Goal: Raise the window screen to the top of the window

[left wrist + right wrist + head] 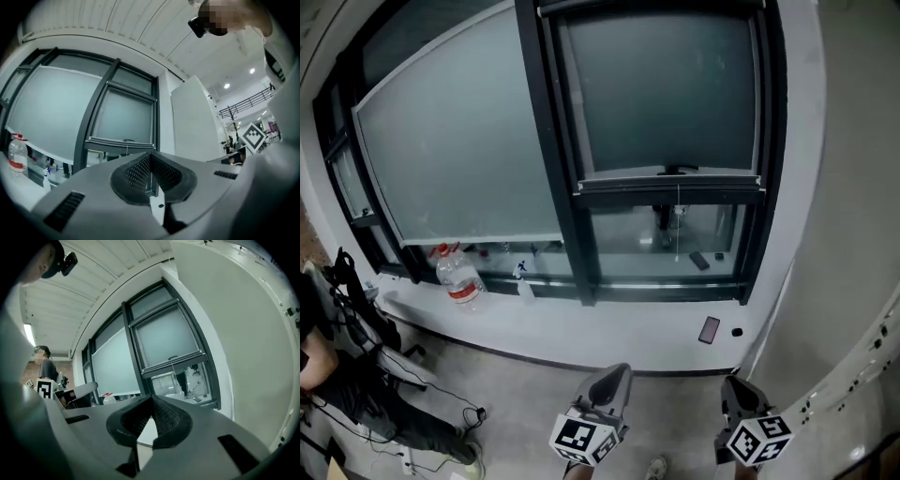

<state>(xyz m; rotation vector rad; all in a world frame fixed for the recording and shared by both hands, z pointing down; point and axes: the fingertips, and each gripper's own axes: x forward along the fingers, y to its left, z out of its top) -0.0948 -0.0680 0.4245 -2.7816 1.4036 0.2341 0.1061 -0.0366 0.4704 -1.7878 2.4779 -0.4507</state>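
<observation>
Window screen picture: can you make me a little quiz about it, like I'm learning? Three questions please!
1. True or false: the window screen reaches all the way down to the white sill.
2. What colour is the cap on the water bottle? A red, B blue, C green.
3. Fill in: the jaws of the left gripper and the right gripper are both ____ (open or shut).

Key: 1 false; 2 A; 3 shut.

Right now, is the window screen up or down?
Mostly down: the window screen reaches low, its bottom bar stopping short of the sill, with clear glass beneath.
</observation>
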